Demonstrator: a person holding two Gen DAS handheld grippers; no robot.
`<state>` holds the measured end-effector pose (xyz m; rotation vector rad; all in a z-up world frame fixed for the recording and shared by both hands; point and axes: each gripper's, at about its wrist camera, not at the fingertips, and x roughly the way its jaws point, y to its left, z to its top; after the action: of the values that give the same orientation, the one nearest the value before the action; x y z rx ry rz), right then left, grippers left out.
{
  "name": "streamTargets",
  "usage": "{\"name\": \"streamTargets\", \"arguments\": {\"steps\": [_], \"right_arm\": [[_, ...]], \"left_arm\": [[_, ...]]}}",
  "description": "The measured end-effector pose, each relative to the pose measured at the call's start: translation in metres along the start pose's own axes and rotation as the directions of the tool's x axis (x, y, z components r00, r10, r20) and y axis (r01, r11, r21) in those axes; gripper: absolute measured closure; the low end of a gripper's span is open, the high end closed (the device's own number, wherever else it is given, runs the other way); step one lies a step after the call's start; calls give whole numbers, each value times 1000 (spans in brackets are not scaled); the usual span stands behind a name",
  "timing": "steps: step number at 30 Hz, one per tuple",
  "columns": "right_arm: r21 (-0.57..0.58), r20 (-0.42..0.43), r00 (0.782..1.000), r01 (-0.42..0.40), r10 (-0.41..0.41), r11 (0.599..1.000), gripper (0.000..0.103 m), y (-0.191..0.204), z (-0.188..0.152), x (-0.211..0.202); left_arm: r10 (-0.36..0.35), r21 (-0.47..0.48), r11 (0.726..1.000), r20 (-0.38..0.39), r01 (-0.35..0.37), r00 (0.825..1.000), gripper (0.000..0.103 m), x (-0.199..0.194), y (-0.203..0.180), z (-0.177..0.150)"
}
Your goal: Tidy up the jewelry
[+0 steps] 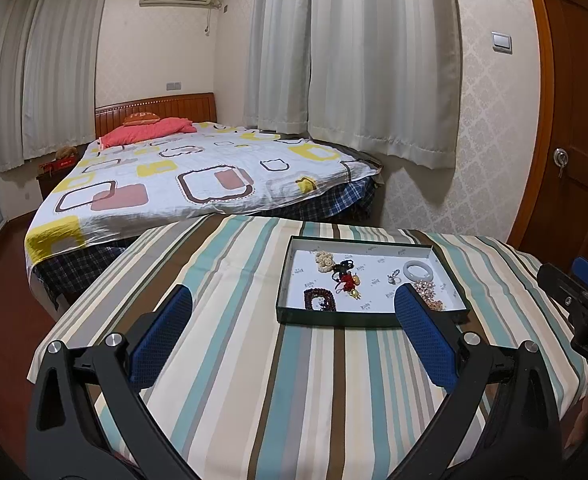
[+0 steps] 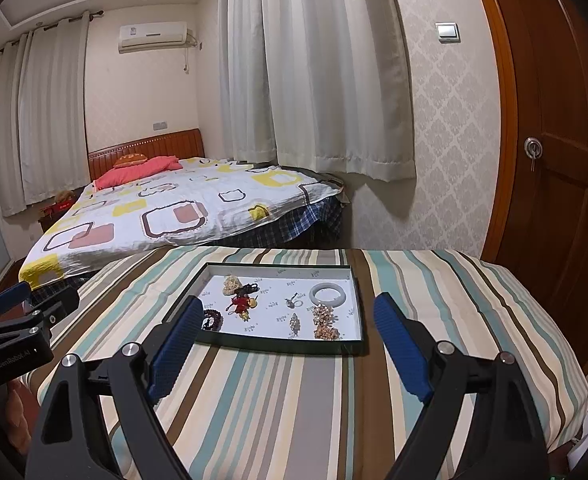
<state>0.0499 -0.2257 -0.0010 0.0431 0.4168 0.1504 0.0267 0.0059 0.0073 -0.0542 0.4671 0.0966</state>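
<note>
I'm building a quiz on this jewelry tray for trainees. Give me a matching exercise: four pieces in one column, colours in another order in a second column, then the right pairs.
Pieces, all lying in the dark-rimmed tray:
1. bangle
2. bead bracelet
3. tasselled charm
4. pearl cluster

Colours:
A. red with black
B. cream
C. pale white
D. dark maroon

Pairs: 1-C, 2-D, 3-A, 4-B

Both hand-held grippers, left and right, are open and hold nothing.
</note>
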Motion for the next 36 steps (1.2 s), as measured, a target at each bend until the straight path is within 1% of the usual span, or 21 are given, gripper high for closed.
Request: {"name": "streamTargets", "arguments": {"steps": [18, 28, 36], "right_arm": [[0, 1, 1000, -1, 1, 1000, 19, 0, 0, 0], [0, 1, 1000, -1, 1, 1000, 19, 0, 0, 0], [0, 1, 1000, -1, 1, 1000, 19, 1, 0, 0]], "left_arm": [[-3, -2, 1000, -1, 3, 1000, 4, -1, 1, -1], [-13, -10, 1000, -13, 13, 1000, 4, -4, -8, -5], [-18, -13, 1000, -15, 18, 1000, 4, -1, -6, -3]]}}
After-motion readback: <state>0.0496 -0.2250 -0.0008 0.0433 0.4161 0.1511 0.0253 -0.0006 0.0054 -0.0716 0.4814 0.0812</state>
